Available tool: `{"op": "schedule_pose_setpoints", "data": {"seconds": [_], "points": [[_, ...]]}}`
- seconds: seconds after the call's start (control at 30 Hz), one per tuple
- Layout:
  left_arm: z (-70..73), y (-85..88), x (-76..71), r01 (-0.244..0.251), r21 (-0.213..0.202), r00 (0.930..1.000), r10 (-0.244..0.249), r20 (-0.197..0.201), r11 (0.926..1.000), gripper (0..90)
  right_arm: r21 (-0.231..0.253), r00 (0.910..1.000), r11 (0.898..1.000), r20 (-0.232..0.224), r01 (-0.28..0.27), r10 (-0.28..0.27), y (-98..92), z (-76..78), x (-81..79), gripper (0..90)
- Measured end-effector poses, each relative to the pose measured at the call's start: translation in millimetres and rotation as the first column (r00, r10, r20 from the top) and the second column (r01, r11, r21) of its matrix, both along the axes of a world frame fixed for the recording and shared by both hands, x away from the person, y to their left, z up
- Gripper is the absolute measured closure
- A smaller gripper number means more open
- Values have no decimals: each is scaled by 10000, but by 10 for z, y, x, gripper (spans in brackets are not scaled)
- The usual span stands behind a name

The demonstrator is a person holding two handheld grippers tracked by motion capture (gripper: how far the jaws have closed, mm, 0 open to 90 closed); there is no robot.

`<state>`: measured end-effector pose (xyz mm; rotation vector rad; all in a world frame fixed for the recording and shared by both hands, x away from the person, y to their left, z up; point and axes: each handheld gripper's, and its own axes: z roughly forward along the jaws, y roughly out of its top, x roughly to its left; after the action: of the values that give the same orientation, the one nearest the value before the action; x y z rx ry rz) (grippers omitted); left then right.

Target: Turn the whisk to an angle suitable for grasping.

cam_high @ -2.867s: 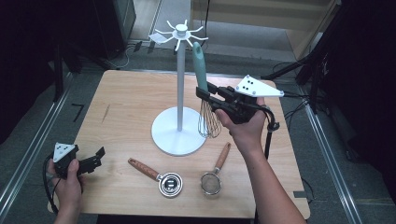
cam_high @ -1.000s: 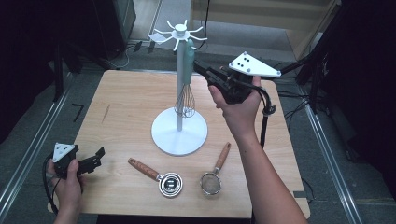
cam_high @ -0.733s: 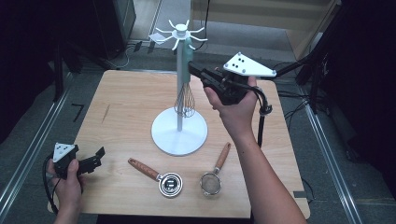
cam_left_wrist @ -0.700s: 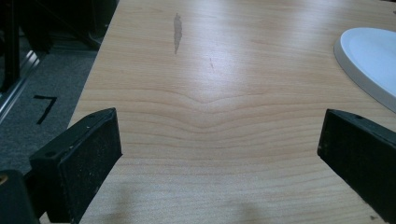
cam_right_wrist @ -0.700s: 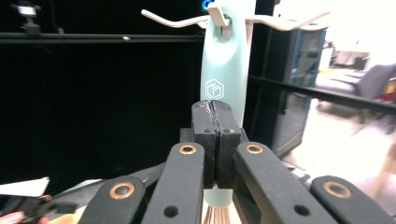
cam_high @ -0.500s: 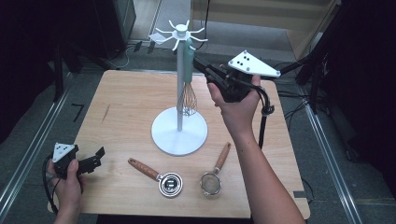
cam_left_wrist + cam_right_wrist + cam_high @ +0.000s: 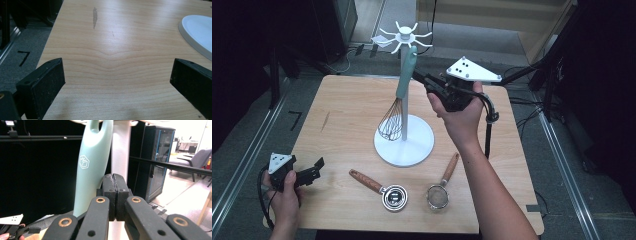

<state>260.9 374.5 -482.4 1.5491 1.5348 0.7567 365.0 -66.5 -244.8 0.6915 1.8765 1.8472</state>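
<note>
Mint-handled wire whisk [image 7: 398, 102] hangs upright from white stand [image 7: 404, 145].

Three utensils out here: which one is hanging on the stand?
The whisk with the pale green handle hangs from the white stand. The measuring cup and the strainer lie flat on the table.

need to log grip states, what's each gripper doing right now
Left gripper: open, nothing between its fingers, low over the light wooden table.
Right gripper: shut, holding nothing, beside the pale green handled wire whisk hanging on the white stand.
</note>
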Motion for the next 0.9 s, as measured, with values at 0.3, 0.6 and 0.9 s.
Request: {"op": "schedule_pose_setpoints", "data": {"seconds": [0.3,0.6,0.9], "points": [[0,0,0,-11,-20,10000,11,11,10000,0,-109,9996,9996,45,-277,277,161,-14,-67,900],[-2,2,2,-30,-73,10000,30,38,10000,0,-455,9985,9976,103,-527,532,357,-36,-113,900],[-1,6,-1,-4,-102,10000,4,19,9999,0,-726,9994,9971,261,-215,235,304,-102,-118,898]]}}
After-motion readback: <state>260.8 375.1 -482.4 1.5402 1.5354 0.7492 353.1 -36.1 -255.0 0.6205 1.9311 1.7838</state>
